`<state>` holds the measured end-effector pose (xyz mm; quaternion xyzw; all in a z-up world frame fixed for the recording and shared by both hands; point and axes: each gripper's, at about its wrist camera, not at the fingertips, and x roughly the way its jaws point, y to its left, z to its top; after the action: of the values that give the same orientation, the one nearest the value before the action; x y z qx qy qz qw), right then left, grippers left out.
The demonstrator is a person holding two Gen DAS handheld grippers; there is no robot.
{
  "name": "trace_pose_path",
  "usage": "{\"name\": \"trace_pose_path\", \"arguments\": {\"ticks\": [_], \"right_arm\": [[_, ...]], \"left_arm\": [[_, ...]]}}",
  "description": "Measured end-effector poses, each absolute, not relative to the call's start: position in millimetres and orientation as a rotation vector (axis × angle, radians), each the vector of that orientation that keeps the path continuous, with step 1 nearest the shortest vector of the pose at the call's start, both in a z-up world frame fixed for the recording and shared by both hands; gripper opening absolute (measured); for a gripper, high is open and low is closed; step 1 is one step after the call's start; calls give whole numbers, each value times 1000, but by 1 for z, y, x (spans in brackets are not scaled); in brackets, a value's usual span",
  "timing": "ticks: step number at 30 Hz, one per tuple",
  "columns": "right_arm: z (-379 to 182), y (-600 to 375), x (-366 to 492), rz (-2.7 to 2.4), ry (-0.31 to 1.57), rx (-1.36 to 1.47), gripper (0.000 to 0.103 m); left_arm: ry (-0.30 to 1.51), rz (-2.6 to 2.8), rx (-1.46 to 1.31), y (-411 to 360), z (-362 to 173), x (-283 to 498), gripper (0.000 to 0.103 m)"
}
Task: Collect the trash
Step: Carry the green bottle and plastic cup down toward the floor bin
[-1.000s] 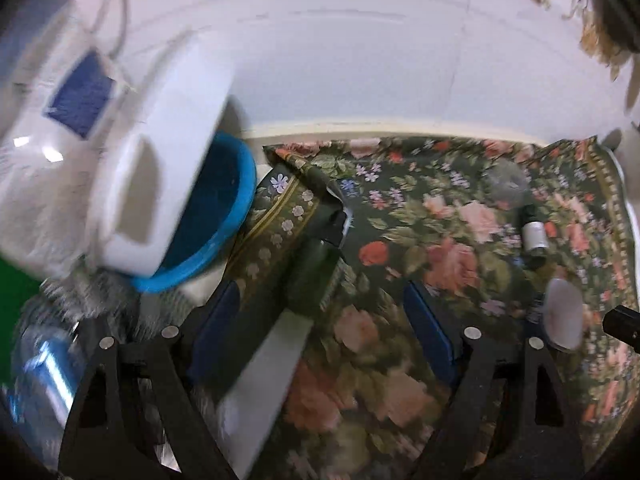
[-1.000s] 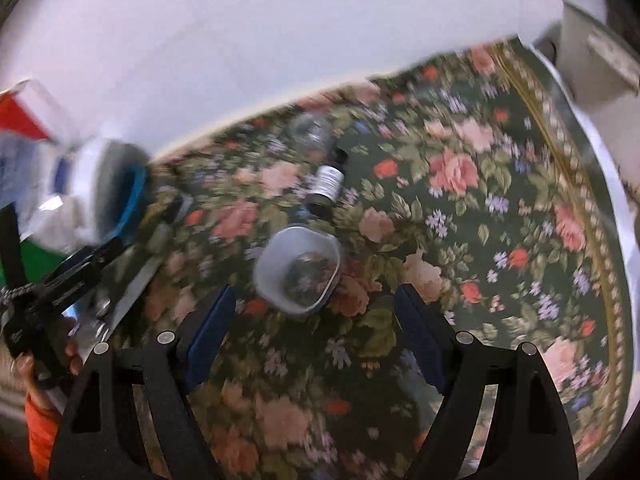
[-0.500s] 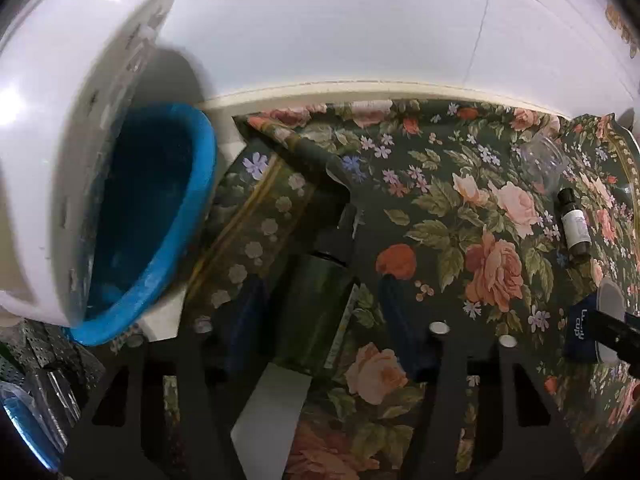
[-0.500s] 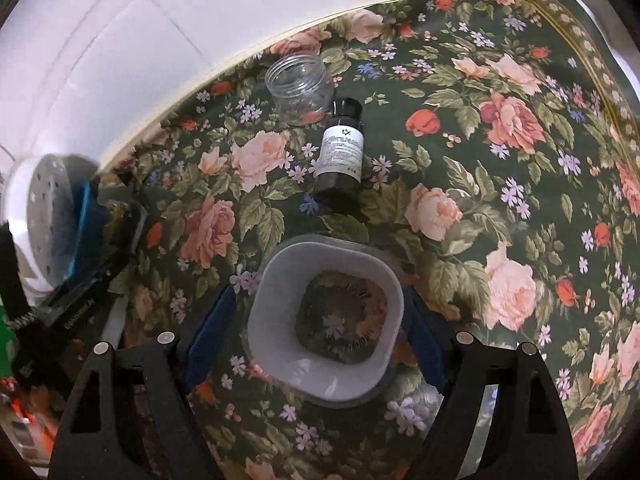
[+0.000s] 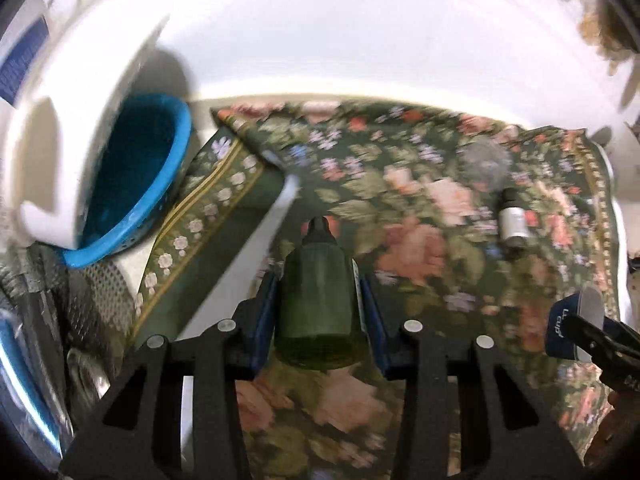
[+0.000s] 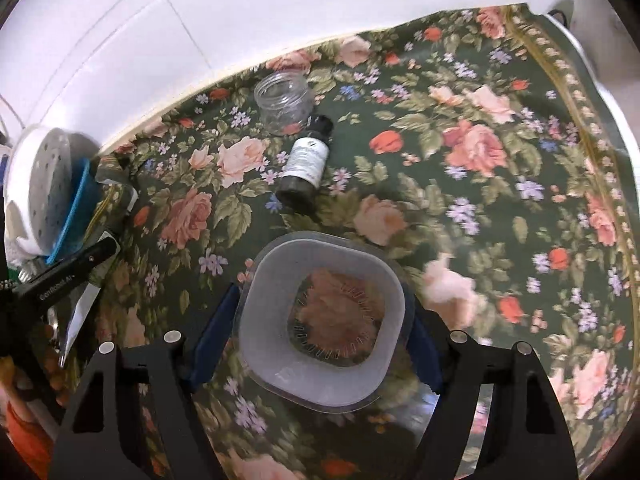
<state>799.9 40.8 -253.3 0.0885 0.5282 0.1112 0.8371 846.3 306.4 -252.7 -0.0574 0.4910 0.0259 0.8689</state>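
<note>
- My left gripper [image 5: 320, 304] has its jaws clenched on a dark green dropper bottle [image 5: 320, 300], held above the floral tablecloth [image 6: 500, 184], cap pointing away from me.
- My right gripper [image 6: 320, 332] has its jaws against both sides of a translucent square plastic cup [image 6: 320, 324]; I judge it gripped, mouth facing the camera.
- Still lying on the desk: a small dark bottle with a pale label [image 6: 306, 164] on its side, and just behind it a lidless clear plastic jar [image 6: 284, 100].
- So two pieces are in hand and two remain, by my reckoning.
- A white perforated basin with a blue basin nested in it [image 5: 132, 176] leans at the left edge; no bin is visible.
</note>
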Motion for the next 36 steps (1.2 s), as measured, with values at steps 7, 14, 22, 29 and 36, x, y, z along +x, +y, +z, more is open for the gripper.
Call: {"name": "trace_pose_path", "arguments": {"ticks": [7,14,22,29,36], "right_arm": [[-212,3,774,253,1015,202,75],[-163,-50,730,287,865,179,75],[-130,-108,667,383,746,156,75],[-112,-146,611,443,725,119,75],[-97,-158,569,466,694,134,75]], "left_arm": [[906,2,-111,248,-195,813,41],[777,-1,-102,182,-151,760,41],[722,57,-149,113,-129,663,41],[690,78,-150,64,-102,586,41],[670,67,-138,49,-93,533,41]]}}
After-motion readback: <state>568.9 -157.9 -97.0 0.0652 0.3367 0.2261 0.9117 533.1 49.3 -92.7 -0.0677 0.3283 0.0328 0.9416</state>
